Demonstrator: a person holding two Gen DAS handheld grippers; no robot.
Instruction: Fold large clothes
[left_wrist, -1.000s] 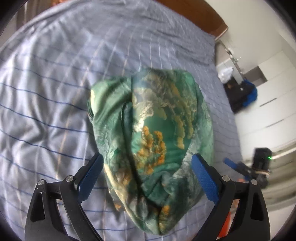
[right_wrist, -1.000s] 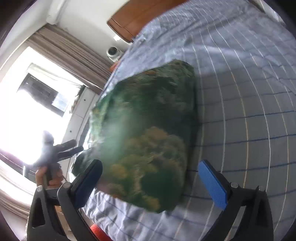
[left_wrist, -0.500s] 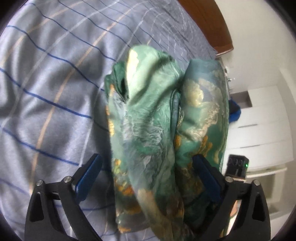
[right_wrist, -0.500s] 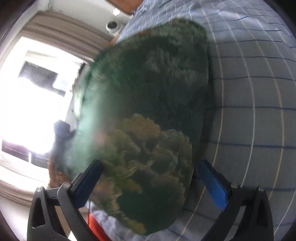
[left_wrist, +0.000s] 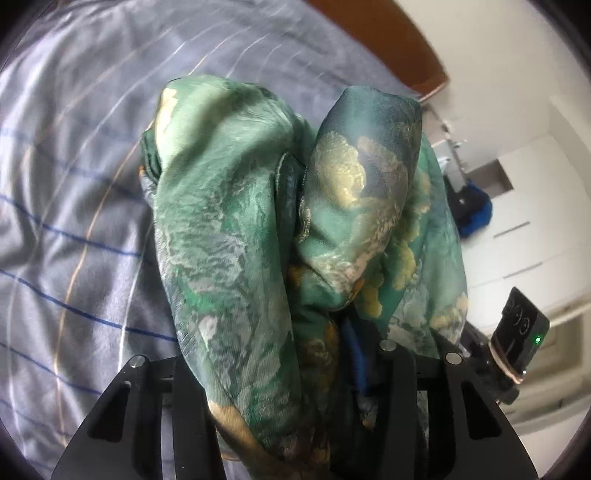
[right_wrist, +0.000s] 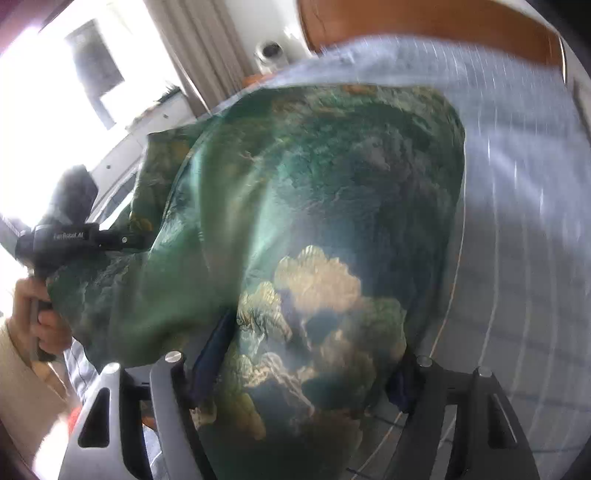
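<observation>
Closing on the garment from both sides, the left tongs and right tongs each have bunched green cloth between their jaws. It sits gathered in a thick bundle over the bed, lifted at the near end. The folding looks largely done; squaring and laying it flat seems left.
</observation>
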